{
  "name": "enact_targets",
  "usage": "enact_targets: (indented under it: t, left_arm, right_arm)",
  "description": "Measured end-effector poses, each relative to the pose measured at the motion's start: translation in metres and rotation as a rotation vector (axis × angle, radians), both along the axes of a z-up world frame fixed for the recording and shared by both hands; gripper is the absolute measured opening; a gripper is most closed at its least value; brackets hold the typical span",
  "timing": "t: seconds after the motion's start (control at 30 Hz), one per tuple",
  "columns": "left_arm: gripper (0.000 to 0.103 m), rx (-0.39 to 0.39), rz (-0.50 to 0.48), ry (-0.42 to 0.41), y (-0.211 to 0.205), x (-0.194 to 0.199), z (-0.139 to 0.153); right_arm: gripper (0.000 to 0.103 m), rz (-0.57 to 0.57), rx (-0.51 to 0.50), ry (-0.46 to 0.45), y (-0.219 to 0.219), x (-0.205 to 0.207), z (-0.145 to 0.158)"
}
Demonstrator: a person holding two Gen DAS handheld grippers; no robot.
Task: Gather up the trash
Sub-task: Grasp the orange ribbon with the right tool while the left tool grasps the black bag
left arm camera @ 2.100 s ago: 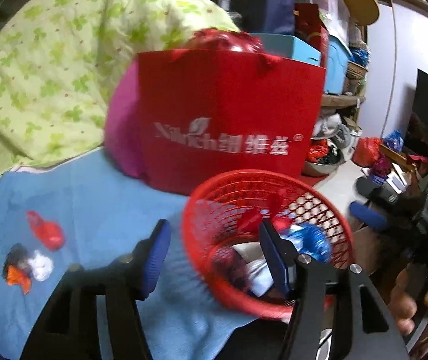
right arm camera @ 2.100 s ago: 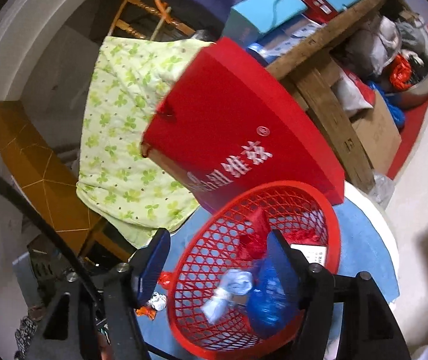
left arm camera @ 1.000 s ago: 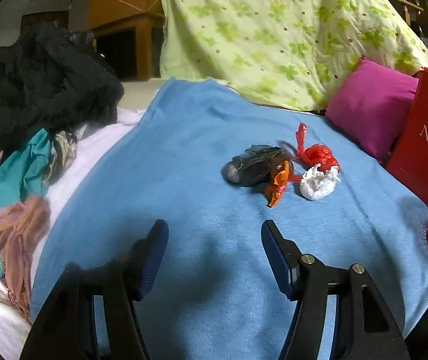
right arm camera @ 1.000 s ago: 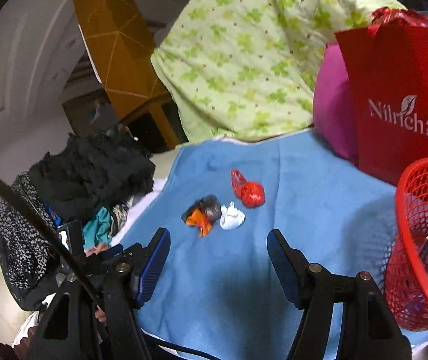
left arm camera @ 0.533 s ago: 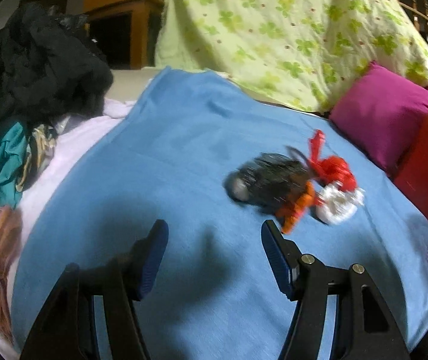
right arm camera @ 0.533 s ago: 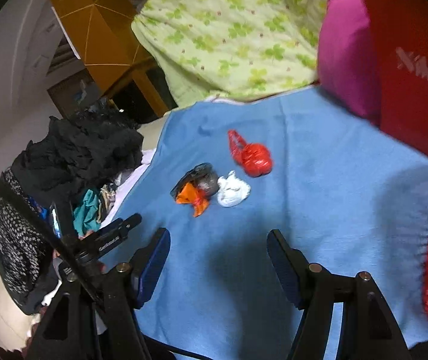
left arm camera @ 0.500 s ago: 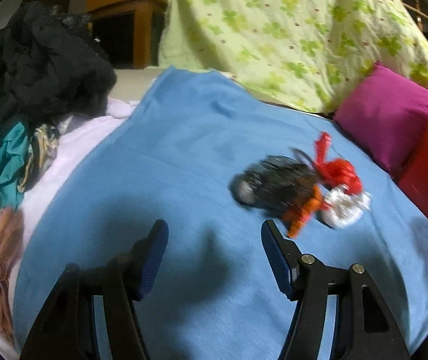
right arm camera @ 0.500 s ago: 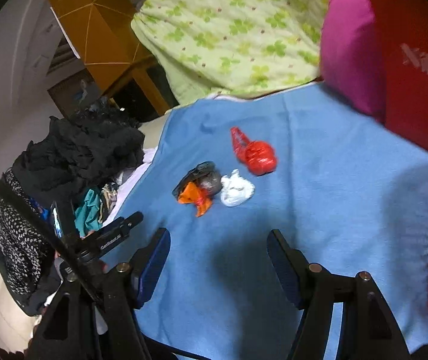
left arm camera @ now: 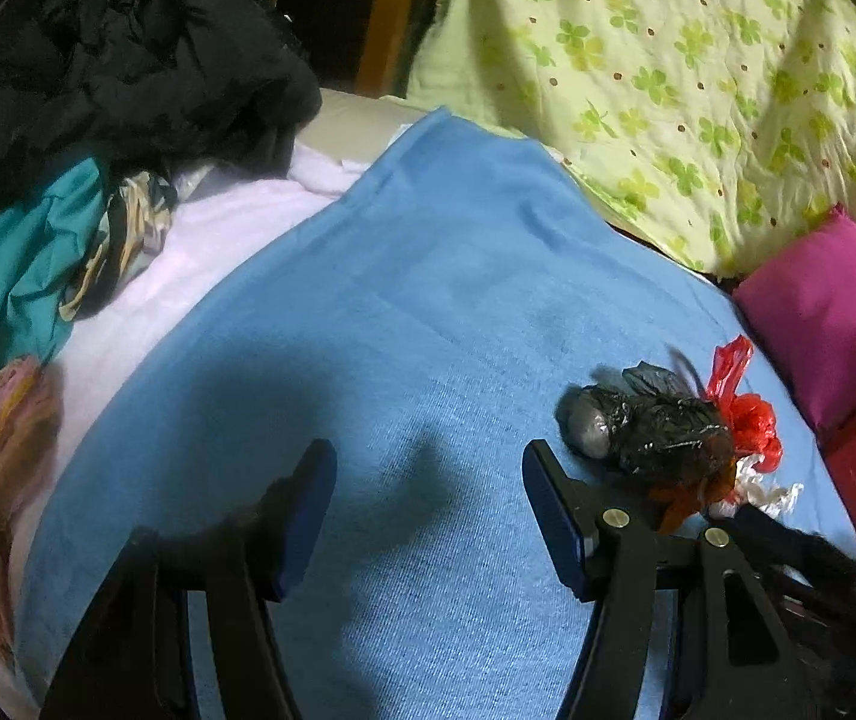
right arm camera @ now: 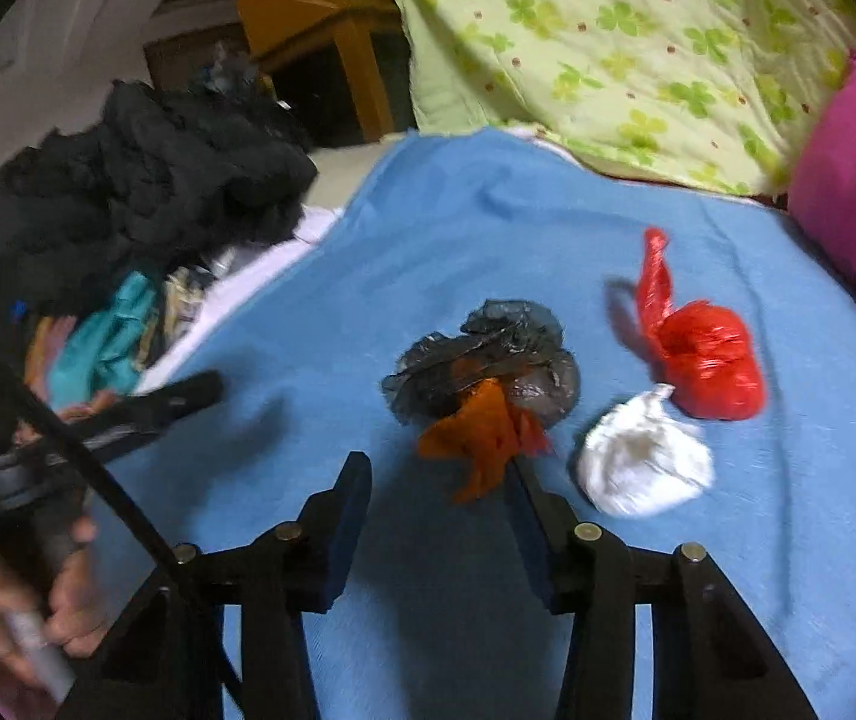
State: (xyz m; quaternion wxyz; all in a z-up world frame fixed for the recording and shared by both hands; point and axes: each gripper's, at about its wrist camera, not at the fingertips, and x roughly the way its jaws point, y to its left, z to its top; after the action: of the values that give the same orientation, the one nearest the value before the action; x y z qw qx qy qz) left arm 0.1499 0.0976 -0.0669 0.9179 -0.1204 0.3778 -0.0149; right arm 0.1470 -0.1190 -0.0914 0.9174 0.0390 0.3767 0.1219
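Only right view shows white bag [right arm camera: 643,462] whole.

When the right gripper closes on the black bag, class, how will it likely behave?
The black bag looks like thin crumpled film, so it probably squashes and flops. It seems light for its size. The orange scrap lies against it and may drag along.

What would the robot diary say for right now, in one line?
step: reach for trash | left gripper: open, empty | right gripper: open, at orange scrap | black bag, red bag, white wad: on blue blanket
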Motion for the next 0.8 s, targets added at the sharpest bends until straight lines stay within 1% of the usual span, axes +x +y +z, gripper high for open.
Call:
enact_targets:
  t: [0.07,0.1,0.17,0.23,0.33,0.43,0.5,0.67,0.8]
  left_arm:
    - [0.065,0.004,-0.005,-0.006,-0.001,0.002,0.001]
    - [0.065,0.009,-0.011,-0.011,-0.003,0.003,0.002]
    - [0.065,0.01,-0.027,-0.023,-0.004,0.006,0.003]
    - [0.065,0.013,-0.049,-0.037,-0.008,0.008,0.005]
    - [0.065,0.007,-0.075,-0.044,-0.011,0.013,0.006]
    - [0.065,-0.006,-0.099,-0.053,-0.015,0.019,0.007]
    - [0.065,-0.014,-0.121,-0.064,-0.021,0.021,0.009]
    - [0.065,-0.005,-0.189,-0.08,-0.044,0.032,0.009]
    - [0.067,-0.031,-0.267,-0.097,-0.068,0.039,0.009]
  right_arm:
    - [0.043,-0.022,-0.004,0.017,0.001,0.014,-0.01]
    - [0.042,-0.032,-0.005,0.023,0.0,0.019,-0.012]
    - [0.035,-0.046,-0.001,0.031,-0.002,0.026,-0.016]
    - [0.025,-0.054,0.018,0.034,-0.008,0.03,-0.016]
    - [0.024,-0.045,0.053,0.013,-0.016,0.023,-0.012]
    - [0.024,-0.046,0.104,0.004,-0.029,0.008,-0.004]
    - [0.024,-0.052,0.156,0.005,-0.045,-0.008,0.002]
    - [0.024,-0.087,0.214,-0.002,-0.083,-0.047,0.011]
    - [0.024,-0.13,0.263,-0.004,-0.116,-0.076,0.013]
